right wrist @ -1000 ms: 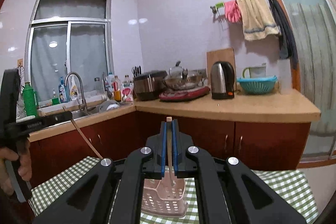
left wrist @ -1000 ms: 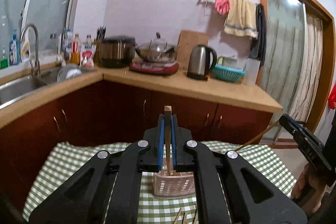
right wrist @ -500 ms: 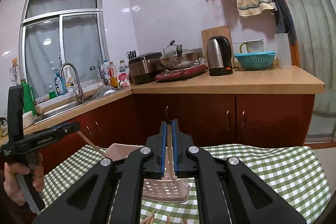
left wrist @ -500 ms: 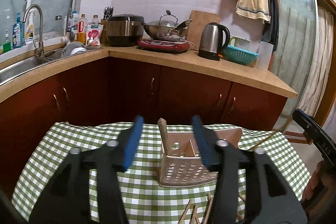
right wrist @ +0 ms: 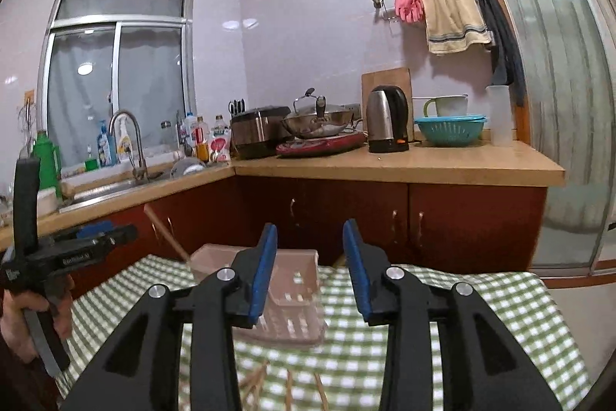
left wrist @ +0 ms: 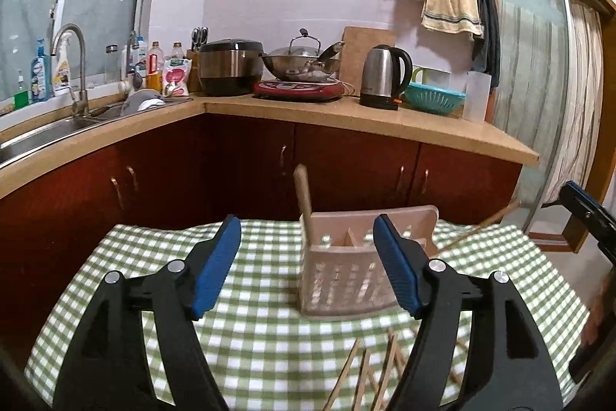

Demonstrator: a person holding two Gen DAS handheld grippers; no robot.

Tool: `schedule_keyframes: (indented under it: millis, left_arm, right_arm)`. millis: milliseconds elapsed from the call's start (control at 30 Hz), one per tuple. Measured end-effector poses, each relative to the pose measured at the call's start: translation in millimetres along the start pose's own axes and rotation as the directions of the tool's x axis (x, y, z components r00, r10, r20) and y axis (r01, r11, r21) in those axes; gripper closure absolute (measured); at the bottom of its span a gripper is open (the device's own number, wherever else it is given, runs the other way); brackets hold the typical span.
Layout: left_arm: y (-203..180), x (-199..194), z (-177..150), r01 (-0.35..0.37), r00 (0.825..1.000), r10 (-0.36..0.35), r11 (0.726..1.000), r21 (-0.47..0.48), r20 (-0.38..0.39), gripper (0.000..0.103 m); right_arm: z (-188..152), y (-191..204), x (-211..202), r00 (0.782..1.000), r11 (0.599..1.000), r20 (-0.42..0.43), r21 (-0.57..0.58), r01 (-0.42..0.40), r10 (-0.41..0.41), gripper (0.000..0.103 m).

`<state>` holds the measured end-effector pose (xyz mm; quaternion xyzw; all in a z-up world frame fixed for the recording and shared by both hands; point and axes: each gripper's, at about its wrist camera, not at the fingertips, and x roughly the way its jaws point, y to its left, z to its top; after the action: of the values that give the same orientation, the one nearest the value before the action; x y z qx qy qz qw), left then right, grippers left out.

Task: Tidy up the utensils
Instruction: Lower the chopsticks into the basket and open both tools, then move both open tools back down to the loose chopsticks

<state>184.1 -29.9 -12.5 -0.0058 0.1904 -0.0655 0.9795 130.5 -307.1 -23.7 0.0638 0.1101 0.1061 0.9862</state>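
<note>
Opening, both grippers held nothing between blue ribbed pads. Left gripper (left wrist: pixel 306 266) spread wide; right gripper (right wrist: pixel 310 270) parted less. Pink perforated plastic caddy (left wrist: pixel 346 289) stood on green-checked cloth (left wrist: pixel 261 338), far of both. Flat wooden stick (left wrist: pixel 303 197) leaned upright in caddy's left compartment. Thin wooden chopsticks (left wrist: pixel 348 372) lay loose on cloth, near side of caddy.

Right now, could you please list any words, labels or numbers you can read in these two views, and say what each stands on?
No text can be read with certainty.
White lettering on the left gripper body, seen from the right wrist camera: too blurred.
Bottles by the sink: labels too small.
Red pouch: print too small.
Kettle: mark unreadable.
</note>
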Motion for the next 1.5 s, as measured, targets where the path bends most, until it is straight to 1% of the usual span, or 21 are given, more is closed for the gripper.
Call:
schedule_keyframes:
  millis: [133,233,300,500,667,833,867,1000,1067,1133,1200,1233,1300,1400,1500]
  left_arm:
    - [1.4,-17.2,-27.1,-0.014,1.0,0.014,1.0,0.02,0.001,0.033]
    - [1.6,-26.8,-54.6,-0.05,0.999,0.051,0.997,0.06,-0.017,0.033]
    - [5.1,-32.6,-69.7,-0.061,0.998,0.063,0.996,0.066,-0.029,0.033]
    - [19.4,-41.2,-119.9,-0.08,0.989,0.086,0.996,0.049,-0.12,0.034]
    - [27.3,-53.2,-154.4,-0.081,0.985,0.087,0.996,0.046,-0.152,0.035]
    - [25.9,-57.8,-183.5,-0.061,0.979,0.074,0.995,0.074,-0.189,0.043]
    - [25.3,-57.6,-186.8,-0.058,0.978,0.072,0.995,0.076,-0.196,0.043]
    - [21.1,-55.2,-201.7,-0.038,0.972,0.058,0.995,0.09,-0.229,0.051]
    - [19.1,-52.7,-207.5,-0.03,0.968,0.054,0.995,0.098,-0.246,0.056]
    - [16.9,-49.8,-213.3,-0.02,0.962,0.048,0.994,0.106,-0.268,0.064]
    - [15.1,-48.0,-217.4,-0.013,0.958,0.044,0.994,0.113,-0.282,0.067]
    - [14.3,-48.2,-218.6,-0.007,0.959,0.039,0.994,0.113,-0.279,0.07]
    - [12.8,-48.2,-218.9,-0.004,0.96,0.038,0.993,0.12,-0.276,0.072]
    - [11.5,-48.9,-220.8,0.01,0.961,0.023,0.993,0.119,-0.276,0.079]
    - [11.0,-49.4,-221.6,0.012,0.962,0.021,0.993,0.119,-0.274,0.079]
  right_arm:
    - [-26.8,0.0,-18.6,0.999,0.999,-0.027,-0.032,0.016,-0.017,0.066]
    - [-52.5,-0.1,-34.1,0.998,0.998,-0.044,-0.056,0.041,-0.043,0.066]
    - [-72.5,-2.3,-44.6,0.997,0.997,-0.06,-0.06,0.05,-0.053,0.066]
    - [-121.3,-13.4,-59.3,0.988,0.997,-0.137,-0.043,0.069,-0.074,0.066]
    - [-154.2,-23.4,-69.9,0.98,0.996,-0.18,-0.031,0.085,-0.09,0.066]
    - [-173.5,-28.3,-76.2,0.975,0.995,-0.201,-0.027,0.094,-0.097,0.066]
    - [-175.9,-29.0,-77.2,0.974,0.995,-0.204,-0.026,0.094,-0.098,0.066]
    - [-184.3,-30.6,-79.0,0.972,0.995,-0.213,-0.025,0.097,-0.1,0.066]
    - [-187.3,-31.1,-78.4,0.971,0.995,-0.218,-0.023,0.095,-0.098,0.066]
    - [-189.9,-31.2,-77.5,0.97,0.995,-0.221,-0.02,0.094,-0.096,0.066]
    - [-191.3,-31.7,-76.4,0.97,0.996,-0.224,-0.019,0.091,-0.093,0.066]
    - [-192.2,-31.7,-75.7,0.97,0.996,-0.226,-0.02,0.089,-0.092,0.067]
    - [-193.7,-31.4,-74.8,0.969,0.996,-0.229,-0.019,0.085,-0.087,0.069]
    - [-195.1,-31.5,-71.1,0.968,0.997,-0.238,-0.014,0.078,-0.079,0.074]
    - [-197.9,-30.2,-68.5,0.966,0.997,-0.247,-0.015,0.071,-0.073,0.078]
